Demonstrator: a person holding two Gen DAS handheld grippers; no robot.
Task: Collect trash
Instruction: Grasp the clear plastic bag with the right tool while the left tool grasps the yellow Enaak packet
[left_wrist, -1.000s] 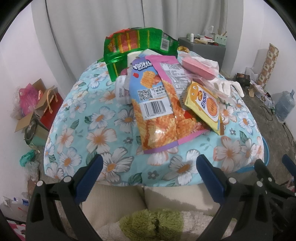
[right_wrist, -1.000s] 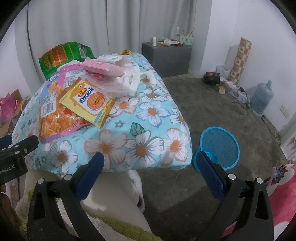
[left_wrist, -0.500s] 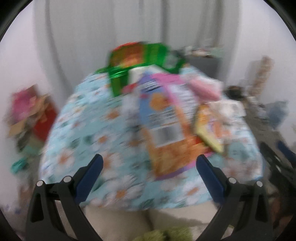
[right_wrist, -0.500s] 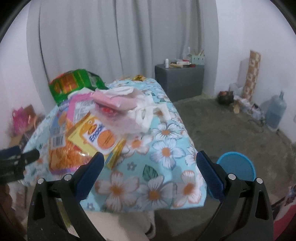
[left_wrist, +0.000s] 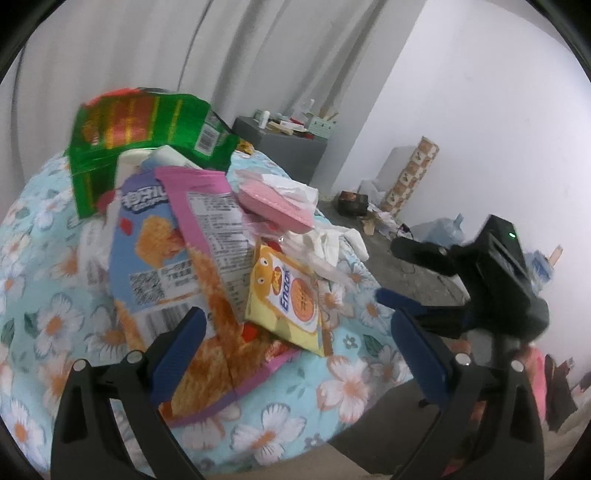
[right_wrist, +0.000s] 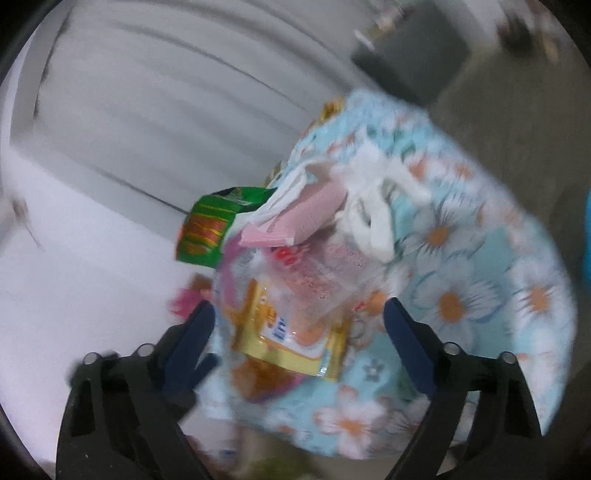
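Trash heaped on a blue floral-cloth counter (left_wrist: 55, 295). Far left: crumpled green foil bag (left_wrist: 140, 125), red-and-yellow print. Centre: long orange snack bag (left_wrist: 159, 258) with barcode, overlapped by a pink-edged wrapper (left_wrist: 207, 206). Right of these: yellow "Enaak" packet (left_wrist: 291, 295), flat pink pack (left_wrist: 273, 203) and white crumpled plastic (left_wrist: 332, 240) behind it. Left tongs (left_wrist: 295, 350) released, nothing gripped, near edge of the heap. Right tongs (right_wrist: 299, 332) closing, wide apart, yellow packet between them, untouched; view blurred.

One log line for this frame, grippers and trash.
left gripper: open, empty | right gripper: closing, nothing gripped, aimed at yellow packet | wrappers: on table
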